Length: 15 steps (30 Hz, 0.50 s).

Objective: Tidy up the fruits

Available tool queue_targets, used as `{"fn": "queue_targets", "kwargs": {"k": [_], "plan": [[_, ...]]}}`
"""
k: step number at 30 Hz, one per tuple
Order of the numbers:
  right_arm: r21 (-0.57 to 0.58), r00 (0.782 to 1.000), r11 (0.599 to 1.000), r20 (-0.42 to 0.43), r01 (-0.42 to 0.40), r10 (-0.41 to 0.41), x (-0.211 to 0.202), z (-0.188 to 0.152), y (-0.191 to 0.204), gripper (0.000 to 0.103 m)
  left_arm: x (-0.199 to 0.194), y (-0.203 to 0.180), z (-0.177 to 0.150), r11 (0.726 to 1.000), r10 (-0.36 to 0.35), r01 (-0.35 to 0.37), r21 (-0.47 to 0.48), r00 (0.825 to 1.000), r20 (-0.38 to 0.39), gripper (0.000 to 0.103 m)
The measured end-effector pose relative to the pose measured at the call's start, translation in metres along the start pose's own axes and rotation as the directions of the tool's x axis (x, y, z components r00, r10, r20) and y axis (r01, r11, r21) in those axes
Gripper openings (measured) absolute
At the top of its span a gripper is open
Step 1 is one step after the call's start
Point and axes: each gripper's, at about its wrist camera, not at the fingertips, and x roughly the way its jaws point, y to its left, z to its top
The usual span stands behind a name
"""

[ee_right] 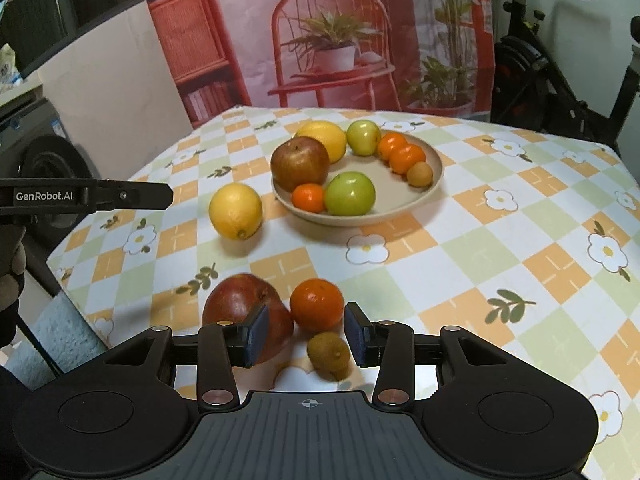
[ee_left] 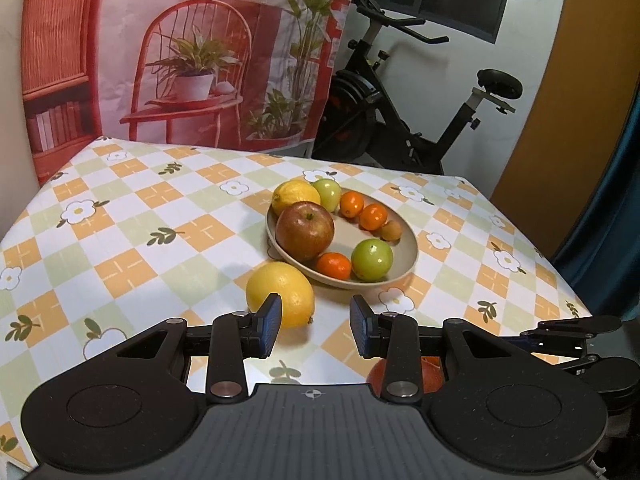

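Two black hand-held grippers, both empty, jaws apart: left gripper [ee_left: 316, 330], right gripper [ee_right: 306, 334]. "GenRobot.AI" in white on left gripper's side. Shallow beige plate [ee_right: 434, 174] holds eight fruits; loose yellow lemon [ee_right: 236, 211] just beside it on checked floral tablecloth [ee_right: 500, 248].

One brand name can be read

"GenRobot.AI" stands in white letters on the black side of the left gripper [ee_right: 86, 196], seen at the left edge of the right wrist view. Small print on a package at that view's far left edge is too blurred to read.
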Motion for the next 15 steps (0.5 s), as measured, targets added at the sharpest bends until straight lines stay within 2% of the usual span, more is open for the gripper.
{"fn": "queue_targets", "kwargs": {"k": [15], "plan": [[-0.083, 0.996, 0.994, -0.052, -0.071, 0.067, 0.008, 0.002, 0.021, 0.046, 0.004, 0.002, -0.006, 0.999, -0.043, 0.043, -0.017, 0.998, -0.038, 0.04]]}}
